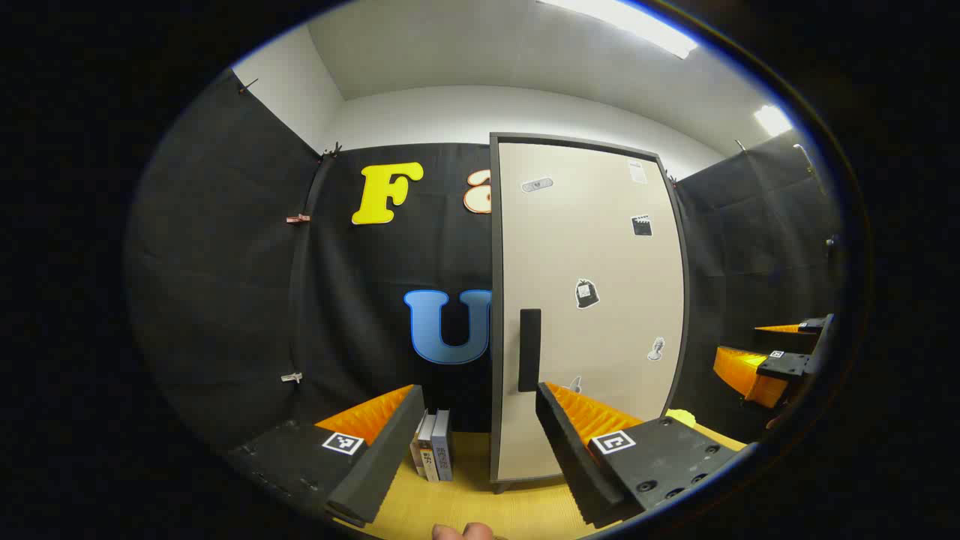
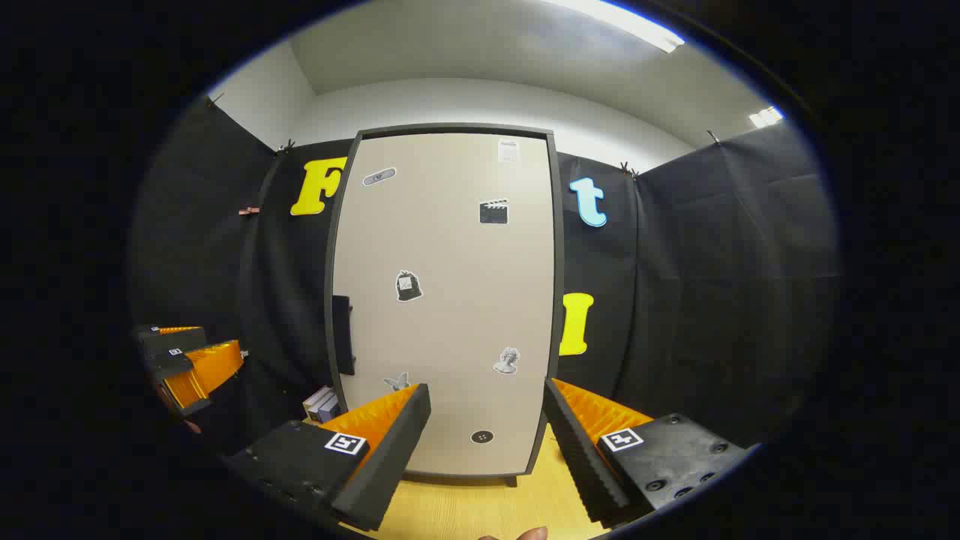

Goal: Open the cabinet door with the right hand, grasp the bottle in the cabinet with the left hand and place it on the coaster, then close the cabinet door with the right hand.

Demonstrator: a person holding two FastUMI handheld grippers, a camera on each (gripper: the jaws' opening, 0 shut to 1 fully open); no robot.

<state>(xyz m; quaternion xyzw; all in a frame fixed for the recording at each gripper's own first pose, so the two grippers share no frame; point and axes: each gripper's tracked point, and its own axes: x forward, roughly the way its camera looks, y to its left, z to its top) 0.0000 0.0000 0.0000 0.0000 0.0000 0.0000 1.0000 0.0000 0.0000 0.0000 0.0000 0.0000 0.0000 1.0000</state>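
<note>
Facing the cabinet (image 2: 446,300) with both grippers held off it; cabinet door (image 1: 589,300) closed, dark handle (image 1: 529,349) on its left edge, stickers across the panel; bottle can't be seen behind the shut door. Left gripper (image 1: 472,442) fingers spread wide, nothing between them, aimed at the door's handle edge. Right gripper (image 2: 487,442) likewise spread wide and holding nothing, pointed square at the door's lower half, apart from it; in the left gripper view it sits off at the right edge, well clear of the cabinet. Books (image 1: 433,450) stand upright on the wooden table (image 1: 517,510) just left of the cabinet; small yellow-green thing (image 1: 681,417) at the cabinet's right base, can't tell whether it's the coaster.
</note>
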